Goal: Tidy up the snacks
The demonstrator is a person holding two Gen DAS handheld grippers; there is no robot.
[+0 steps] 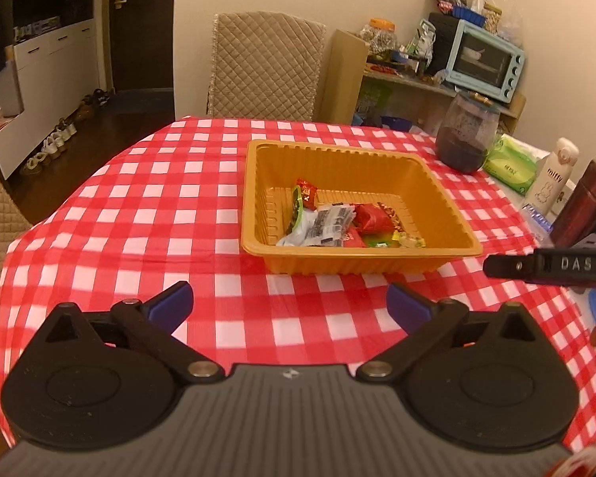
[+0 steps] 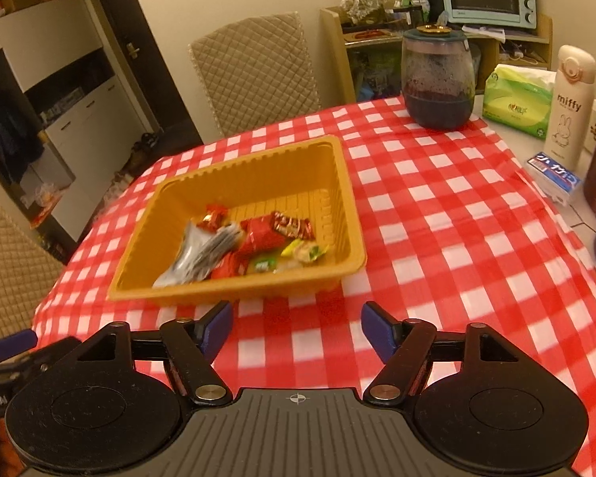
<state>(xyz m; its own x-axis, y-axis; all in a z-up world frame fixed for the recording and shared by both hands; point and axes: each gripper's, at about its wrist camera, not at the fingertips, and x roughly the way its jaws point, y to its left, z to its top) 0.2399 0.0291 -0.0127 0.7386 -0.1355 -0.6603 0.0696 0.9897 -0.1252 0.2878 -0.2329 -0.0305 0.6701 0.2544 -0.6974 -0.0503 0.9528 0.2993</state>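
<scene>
The orange plastic tray (image 1: 361, 256) (image 2: 234, 284) sat upright and flat on the checked cloth. It was rectangular, with ribbed walls and a flanged rim. All visible snacks lay inside it, clustered toward its near end; the far end of the floor was bare. The pile comprised a silver-grey packet (image 1: 329, 224) (image 2: 204, 254), lying flat; a red packet (image 1: 373, 216) (image 2: 260, 234) beside it; a small red wrapped candy (image 1: 306, 190) (image 2: 214, 216) at the pile's far edge; a green-edged packet (image 1: 297, 208); and yellow-green wrapped sweets (image 1: 407, 241) (image 2: 304, 252) against the near wall. The packets overlapped one another.
</scene>
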